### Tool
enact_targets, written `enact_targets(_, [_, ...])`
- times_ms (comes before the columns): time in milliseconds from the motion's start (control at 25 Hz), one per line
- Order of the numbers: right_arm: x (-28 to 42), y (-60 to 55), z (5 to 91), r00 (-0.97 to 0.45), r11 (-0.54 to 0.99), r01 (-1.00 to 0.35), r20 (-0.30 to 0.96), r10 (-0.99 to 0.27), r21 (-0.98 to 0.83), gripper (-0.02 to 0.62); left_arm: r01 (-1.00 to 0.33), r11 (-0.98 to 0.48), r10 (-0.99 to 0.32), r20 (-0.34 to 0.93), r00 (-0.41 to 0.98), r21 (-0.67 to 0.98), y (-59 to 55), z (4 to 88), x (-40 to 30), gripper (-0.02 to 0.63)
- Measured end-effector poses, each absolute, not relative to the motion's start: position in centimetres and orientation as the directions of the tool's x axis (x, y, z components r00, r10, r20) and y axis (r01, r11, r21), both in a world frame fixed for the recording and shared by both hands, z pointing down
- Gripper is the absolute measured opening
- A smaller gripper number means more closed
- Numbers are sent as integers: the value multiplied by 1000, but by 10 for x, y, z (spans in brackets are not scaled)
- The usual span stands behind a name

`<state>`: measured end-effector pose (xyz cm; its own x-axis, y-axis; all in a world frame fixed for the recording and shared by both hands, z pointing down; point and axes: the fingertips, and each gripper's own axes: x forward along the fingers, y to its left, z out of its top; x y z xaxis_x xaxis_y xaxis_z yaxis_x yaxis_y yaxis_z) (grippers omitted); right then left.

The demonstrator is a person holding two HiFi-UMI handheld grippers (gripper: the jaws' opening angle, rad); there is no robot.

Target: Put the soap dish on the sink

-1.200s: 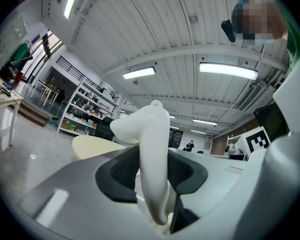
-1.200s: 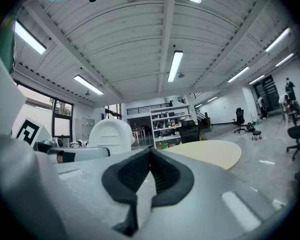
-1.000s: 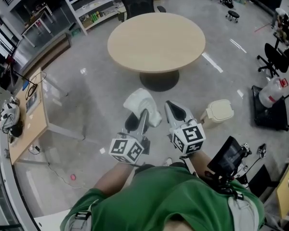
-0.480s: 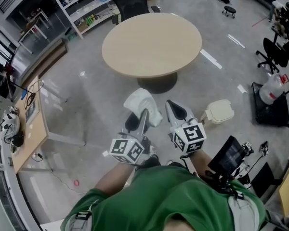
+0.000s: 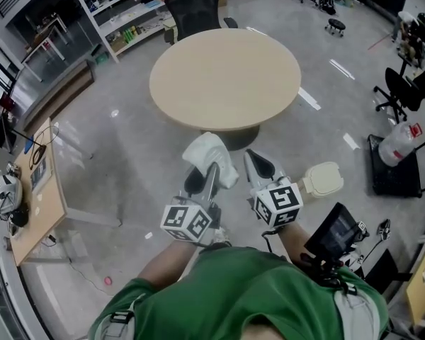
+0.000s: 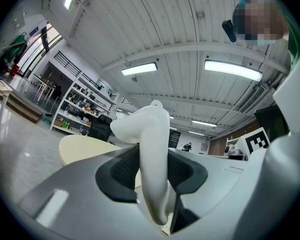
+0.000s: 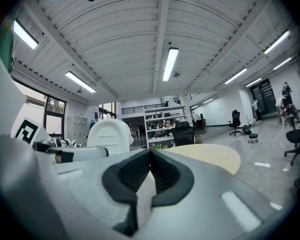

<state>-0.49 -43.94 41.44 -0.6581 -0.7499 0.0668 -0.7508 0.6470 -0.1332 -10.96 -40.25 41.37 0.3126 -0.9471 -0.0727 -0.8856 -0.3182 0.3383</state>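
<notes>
**Two tongs, one soap dish held**

The left tongs (image 5: pixel 200 180) are clamped on the white soap dish (image 5: pixel 210 155), which sticks out past their pads, above the grey floor (image 5: pixel 127 161). The right tongs (image 5: pixel 259 167), just beside, are pressed together on nothing. A round tabletop (image 5: pixel 225 73) lies ahead.

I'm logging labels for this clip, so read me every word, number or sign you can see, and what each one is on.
No text can be read.
Black-and-white square patterns on the cubes of the grey left gripper and grey right gripper: coded markers, not words.
Red label on the white plastic jug: too small to read.
Small coloured shelf bottles: too small to read.
</notes>
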Motion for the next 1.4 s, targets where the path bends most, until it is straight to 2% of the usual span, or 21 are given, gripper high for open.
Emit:
enact_targets(600, [-90, -504, 419, -645, 637, -764, 104, -757, -101, 3, -872, -320, -946, -68, 318, 372, -470, 424, -199, 150])
enact_targets(960, [-80, -542, 430, -615, 604, -788, 128, -778, -116, 3, -861, -334, -937, -41, 346, 384, -510, 434, -191, 150])
enact_targets(1400, [-66, -631, 428, -650, 635, -759, 114, -752, -141, 3, -882, -299, -949, -16, 315, 365, -593, 434, -172, 150])
